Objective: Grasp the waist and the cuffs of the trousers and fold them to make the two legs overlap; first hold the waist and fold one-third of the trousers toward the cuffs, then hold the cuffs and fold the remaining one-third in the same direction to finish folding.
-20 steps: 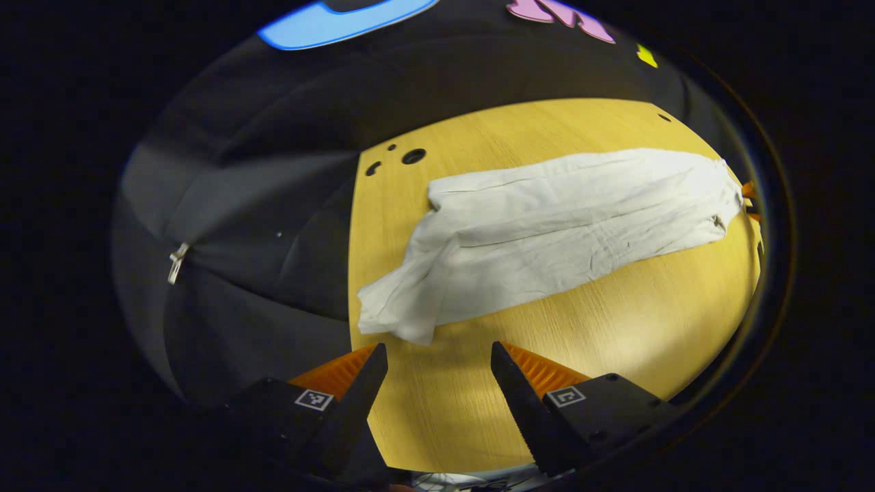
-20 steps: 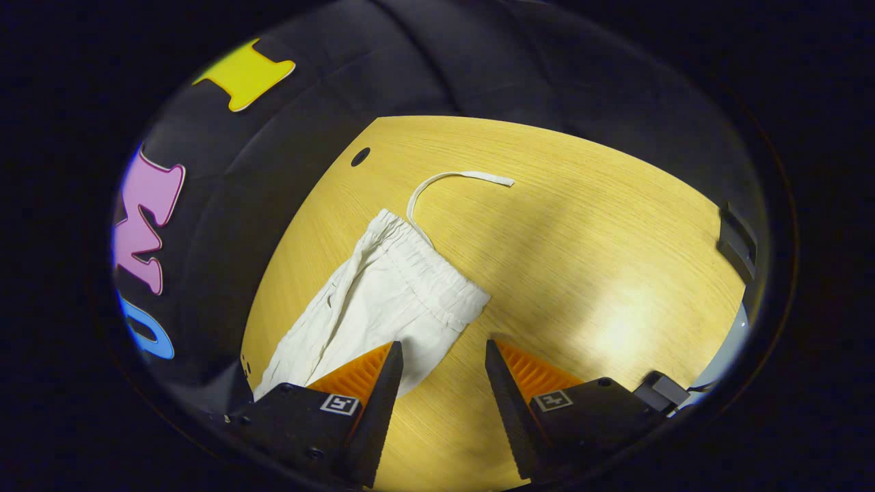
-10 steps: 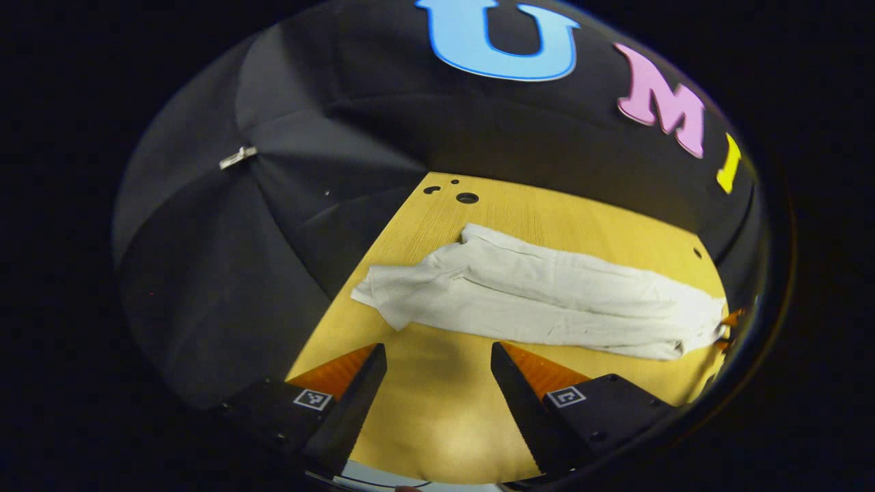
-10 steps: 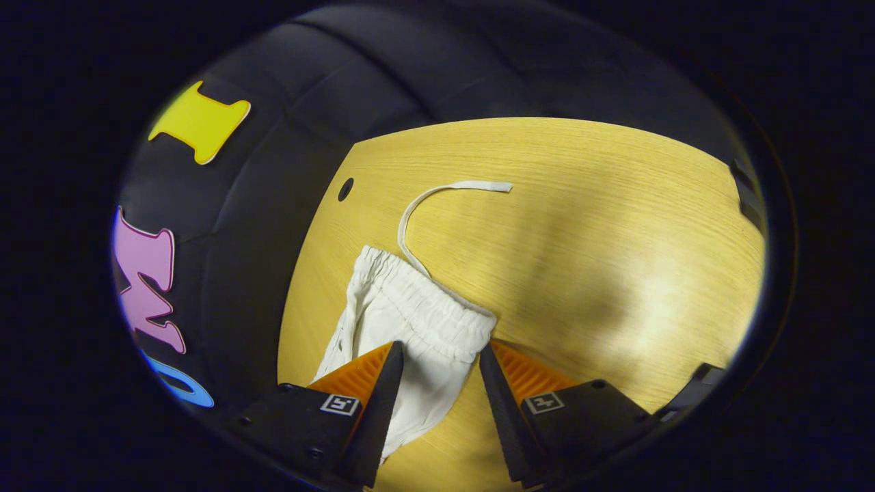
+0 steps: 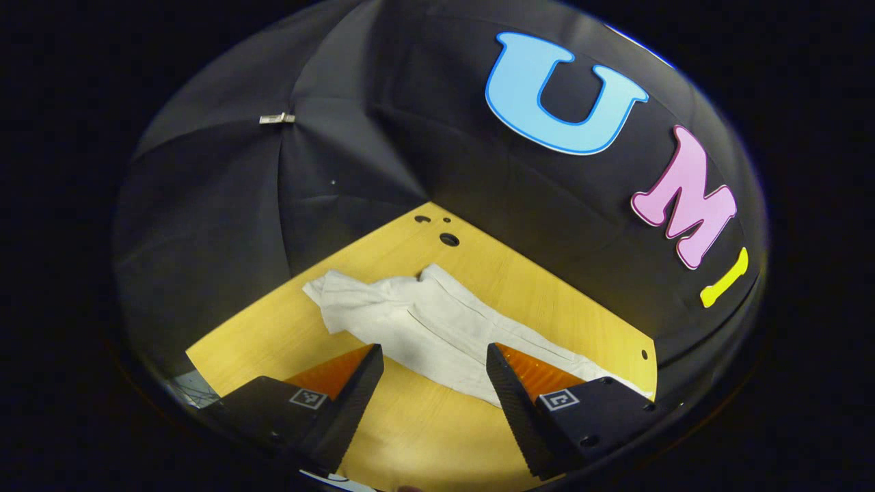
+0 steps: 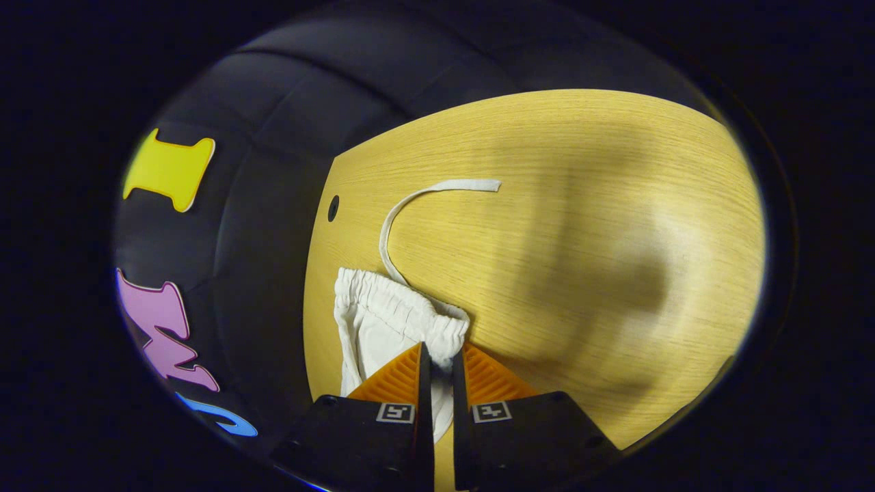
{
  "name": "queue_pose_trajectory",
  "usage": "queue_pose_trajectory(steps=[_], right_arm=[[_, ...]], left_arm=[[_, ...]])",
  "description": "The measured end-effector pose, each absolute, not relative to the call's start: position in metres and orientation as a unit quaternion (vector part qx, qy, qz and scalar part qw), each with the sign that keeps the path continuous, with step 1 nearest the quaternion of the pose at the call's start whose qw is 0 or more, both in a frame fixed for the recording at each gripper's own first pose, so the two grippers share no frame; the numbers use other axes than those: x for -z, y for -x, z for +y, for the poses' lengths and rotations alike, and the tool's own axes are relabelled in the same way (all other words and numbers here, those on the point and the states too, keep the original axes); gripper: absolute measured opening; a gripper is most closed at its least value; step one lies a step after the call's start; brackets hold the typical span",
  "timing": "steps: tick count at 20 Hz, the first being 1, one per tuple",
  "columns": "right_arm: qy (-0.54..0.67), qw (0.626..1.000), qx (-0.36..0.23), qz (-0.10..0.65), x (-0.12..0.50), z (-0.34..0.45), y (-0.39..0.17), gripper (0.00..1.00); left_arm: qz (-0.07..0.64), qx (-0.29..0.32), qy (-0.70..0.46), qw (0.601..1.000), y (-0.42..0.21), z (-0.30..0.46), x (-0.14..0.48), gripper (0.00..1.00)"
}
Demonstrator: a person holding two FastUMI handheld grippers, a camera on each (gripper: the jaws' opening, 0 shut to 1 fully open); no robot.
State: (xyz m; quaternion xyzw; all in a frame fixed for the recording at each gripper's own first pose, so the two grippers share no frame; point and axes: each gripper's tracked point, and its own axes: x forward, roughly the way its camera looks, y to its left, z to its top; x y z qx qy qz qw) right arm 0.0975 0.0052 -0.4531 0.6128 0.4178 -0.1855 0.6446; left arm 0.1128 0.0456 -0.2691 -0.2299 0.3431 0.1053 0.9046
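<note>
White trousers lie stretched out on the wooden table, their cuffs toward the far left corner in the left gripper view. My left gripper hangs open over the near part of the legs, with nothing between its fingers. In the right gripper view the gathered elastic waist lies just ahead of my right gripper, whose fingers are shut on the waistband's near corner. A white drawstring curls away from the waist across the table.
Small round holes mark the table's far corner by the cuffs, and another hole sits near the waist. The black cloth wall stands close behind the table's far edges. Bare wood stretches to the right of the waist.
My right gripper moved forward onto the waist and shut on it. The left gripper swung and tilted up, so the trousers now run diagonally under its open fingers.
</note>
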Motion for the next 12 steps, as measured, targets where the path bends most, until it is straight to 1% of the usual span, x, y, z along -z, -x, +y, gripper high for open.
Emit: queue_pose_trajectory(steps=[2,6,9,10,11,12], right_arm=[[-0.604,0.65,0.182,0.423,0.451,0.005,-0.097,0.16],[-0.599,0.655,0.183,0.423,0.45,0.005,-0.095,0.16],[-0.603,0.658,0.185,0.411,0.447,0.003,-0.098,0.16],[-0.603,0.661,0.185,0.408,0.446,0.003,-0.098,0.16],[-0.602,0.664,0.183,0.404,0.446,0.004,-0.099,0.16],[-0.6,0.666,0.182,0.404,0.445,0.004,-0.099,0.16]], left_arm=[[0.359,-0.11,0.264,0.889,-0.109,0.038,0.285,0.97],[0.39,-0.099,0.35,0.846,-0.105,0.02,0.32,0.97],[0.411,-0.104,0.387,0.819,-0.118,0.02,0.35,0.97],[0.413,-0.106,0.393,0.815,-0.124,0.023,0.356,0.92],[0.415,-0.111,0.396,0.812,-0.13,0.029,0.361,0.92],[0.416,-0.115,0.399,0.809,-0.137,0.032,0.368,0.96]])
